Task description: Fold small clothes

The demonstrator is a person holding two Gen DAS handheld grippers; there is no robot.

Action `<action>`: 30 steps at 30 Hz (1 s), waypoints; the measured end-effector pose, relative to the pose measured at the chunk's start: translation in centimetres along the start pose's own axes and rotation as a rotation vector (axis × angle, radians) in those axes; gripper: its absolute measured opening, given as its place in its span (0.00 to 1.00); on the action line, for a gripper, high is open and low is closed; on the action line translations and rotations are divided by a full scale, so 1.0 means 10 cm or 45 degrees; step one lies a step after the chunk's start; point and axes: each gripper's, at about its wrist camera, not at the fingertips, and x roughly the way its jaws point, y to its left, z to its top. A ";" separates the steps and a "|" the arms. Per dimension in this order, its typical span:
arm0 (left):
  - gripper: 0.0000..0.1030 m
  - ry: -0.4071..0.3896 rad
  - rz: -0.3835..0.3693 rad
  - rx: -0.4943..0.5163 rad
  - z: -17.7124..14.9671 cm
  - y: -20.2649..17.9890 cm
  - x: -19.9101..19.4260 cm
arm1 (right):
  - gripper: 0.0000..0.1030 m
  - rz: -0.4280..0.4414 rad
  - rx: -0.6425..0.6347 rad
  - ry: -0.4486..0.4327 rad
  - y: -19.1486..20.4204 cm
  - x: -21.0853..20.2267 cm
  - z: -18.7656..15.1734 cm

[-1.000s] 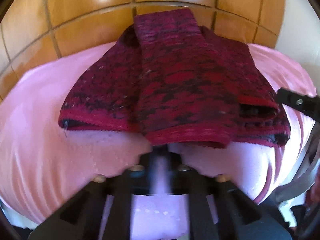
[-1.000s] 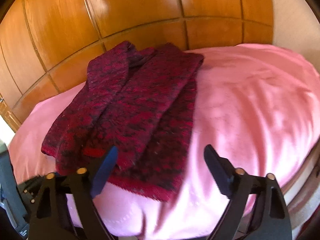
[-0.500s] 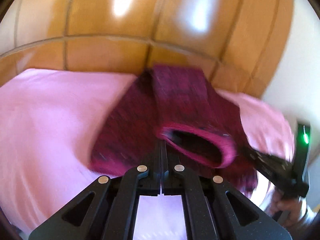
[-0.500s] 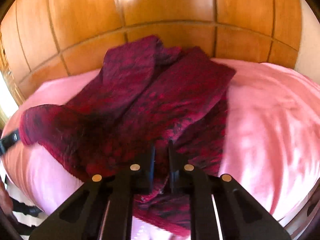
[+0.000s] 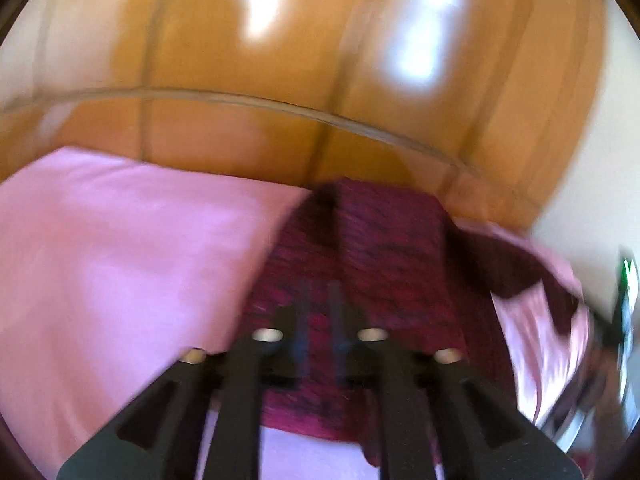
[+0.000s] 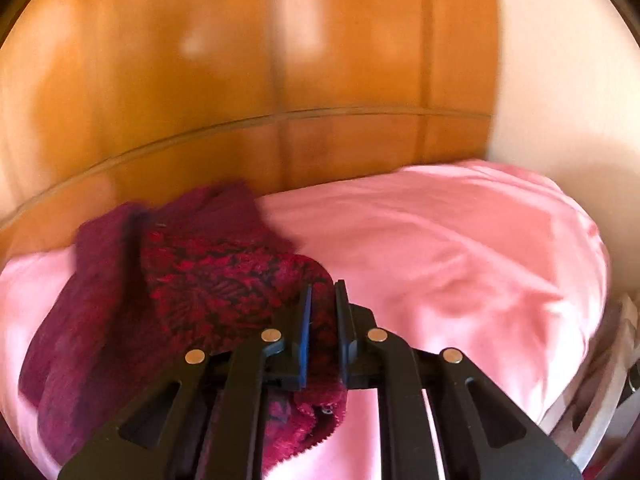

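A dark red and black knitted sweater [image 5: 384, 248] lies on the pink bedcover [image 5: 120, 260], its near part doubled over toward the headboard. My left gripper [image 5: 319, 296] hovers over it, blurred. Its jaws are opening, with a narrow gap through which knit shows, and the pads do not seem to press on it. In the right wrist view the sweater [image 6: 208, 280] is bunched at the left. My right gripper [image 6: 322, 292] is shut on a lifted fold of its edge, and the hem hangs below the fingers. The other gripper's body [image 5: 624, 280] shows a green light at the right edge.
A glossy wooden headboard [image 6: 200, 80] rises directly behind the bed. A white wall [image 6: 560, 80] stands to the right. The pink bedcover [image 6: 460, 260] spreads wide on the right of the sweater, and the bed's edge drops off at the far right.
The right gripper shut on the sweater's near edge and carried it up toward the headboard. The left gripper lifted the hem, then its shut fingers parted. Both views tilted up.
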 end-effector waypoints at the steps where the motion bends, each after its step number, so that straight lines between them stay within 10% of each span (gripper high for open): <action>1: 0.69 0.014 -0.017 0.030 -0.09 -0.11 0.03 | 0.10 -0.037 0.035 0.009 -0.12 0.11 0.07; 7: 0.80 0.176 -0.146 0.333 -0.76 -0.86 0.26 | 0.12 -0.331 0.250 0.137 -0.94 0.90 0.41; 9: 0.78 0.228 -0.096 0.453 -0.93 -1.05 0.41 | 0.35 -0.343 0.329 0.206 -1.15 1.09 0.43; 11: 0.43 0.251 -0.022 0.531 -1.01 -1.12 0.55 | 0.62 -0.362 0.382 0.208 -1.27 1.11 0.42; 14: 0.15 0.249 -0.121 0.380 -0.82 -0.94 0.50 | 0.77 -0.360 0.330 0.140 -1.21 0.90 0.33; 20: 0.14 0.119 -0.270 -0.025 -0.04 -0.06 0.12 | 0.81 -0.084 0.152 0.182 -0.63 0.50 -0.15; 27: 0.15 -0.124 0.349 -0.314 1.13 1.57 0.00 | 0.81 0.299 0.021 0.351 0.25 0.23 -0.84; 30: 0.55 -0.108 0.718 -0.423 1.36 2.13 0.13 | 0.81 0.421 0.000 0.442 0.58 0.22 -1.03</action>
